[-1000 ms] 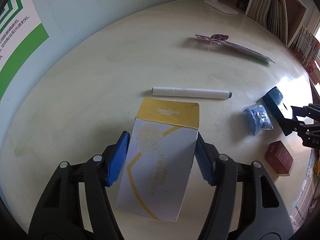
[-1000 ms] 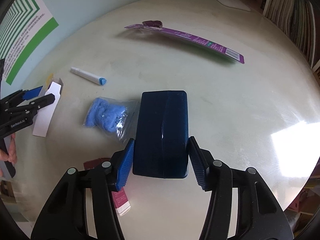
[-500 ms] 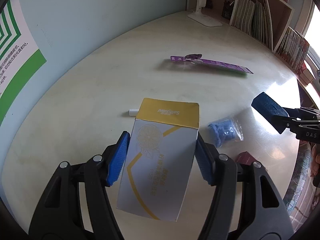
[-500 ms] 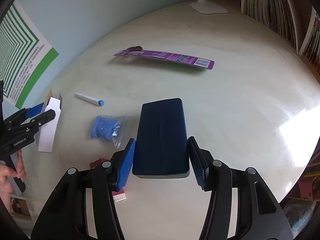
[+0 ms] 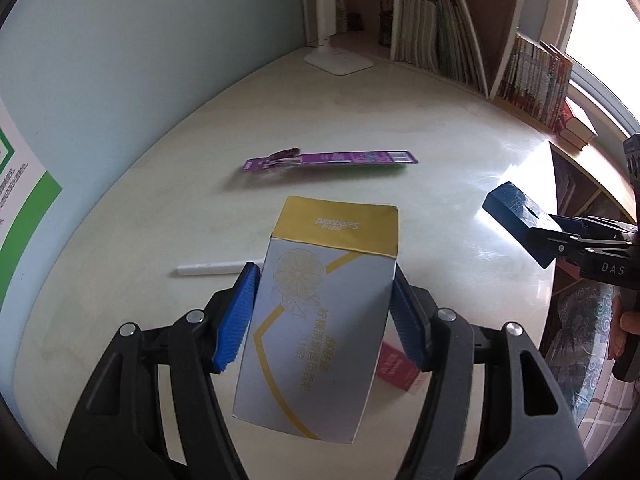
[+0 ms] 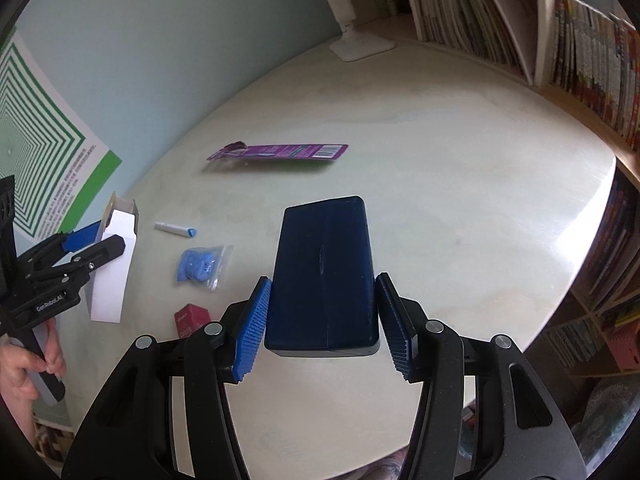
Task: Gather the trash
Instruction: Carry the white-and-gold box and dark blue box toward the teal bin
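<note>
My left gripper is shut on a white and yellow soap box and holds it above the cream table. My right gripper is shut on a dark blue case, also lifted off the table. On the table lie a purple blister card, a white pen, a bag of blue gloves and a small red box. In the left wrist view the soap box hides the glove bag and part of the pen.
A white lamp base stands at the table's far edge. Bookshelves full of books line the back and right side. A green and white poster hangs on the left wall.
Both grippers have risen and pulled back from the table with their objects; the loose trash on the table looks smaller and farther away. Nothing was let go.
</note>
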Available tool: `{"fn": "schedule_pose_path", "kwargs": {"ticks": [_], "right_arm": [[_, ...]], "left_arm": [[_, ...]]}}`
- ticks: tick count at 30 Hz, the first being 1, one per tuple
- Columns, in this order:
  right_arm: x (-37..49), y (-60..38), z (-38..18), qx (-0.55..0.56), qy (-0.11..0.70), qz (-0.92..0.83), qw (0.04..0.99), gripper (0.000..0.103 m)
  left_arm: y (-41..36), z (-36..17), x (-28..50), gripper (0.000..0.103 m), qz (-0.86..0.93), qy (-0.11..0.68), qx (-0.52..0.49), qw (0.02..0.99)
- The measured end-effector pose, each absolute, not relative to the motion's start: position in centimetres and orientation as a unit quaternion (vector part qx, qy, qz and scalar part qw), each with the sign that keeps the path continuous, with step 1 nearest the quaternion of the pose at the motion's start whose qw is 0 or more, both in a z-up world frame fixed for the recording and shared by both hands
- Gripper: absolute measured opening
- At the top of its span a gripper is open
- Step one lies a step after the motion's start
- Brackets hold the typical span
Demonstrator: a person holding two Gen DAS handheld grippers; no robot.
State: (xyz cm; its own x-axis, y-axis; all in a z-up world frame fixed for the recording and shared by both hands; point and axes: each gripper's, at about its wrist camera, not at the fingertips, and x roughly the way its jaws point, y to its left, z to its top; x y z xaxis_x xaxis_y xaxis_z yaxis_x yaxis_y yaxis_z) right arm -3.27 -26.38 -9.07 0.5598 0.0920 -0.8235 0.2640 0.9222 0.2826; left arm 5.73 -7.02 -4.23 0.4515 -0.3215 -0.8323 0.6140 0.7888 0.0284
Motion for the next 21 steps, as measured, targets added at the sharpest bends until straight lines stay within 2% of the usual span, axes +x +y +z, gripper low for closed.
{"fn": "schedule_pose_path", "kwargs": {"ticks": [9, 21], "right_arm": [[-12.6, -34.0, -7.9, 0.234, 0.432, -0.138, 0.860, 0.054], [-27.8, -41.0, -9.5, 0.307, 0.409, -0.276, 0.814, 0.054]], "left_arm": [[-17.8, -4.3, -0.3, 0.060, -0.375, 0.422, 0.207, 0.799], [-30.6, -6.7, -12.5, 0.061, -0.512, 0.403, 0.276, 0.707]]}}
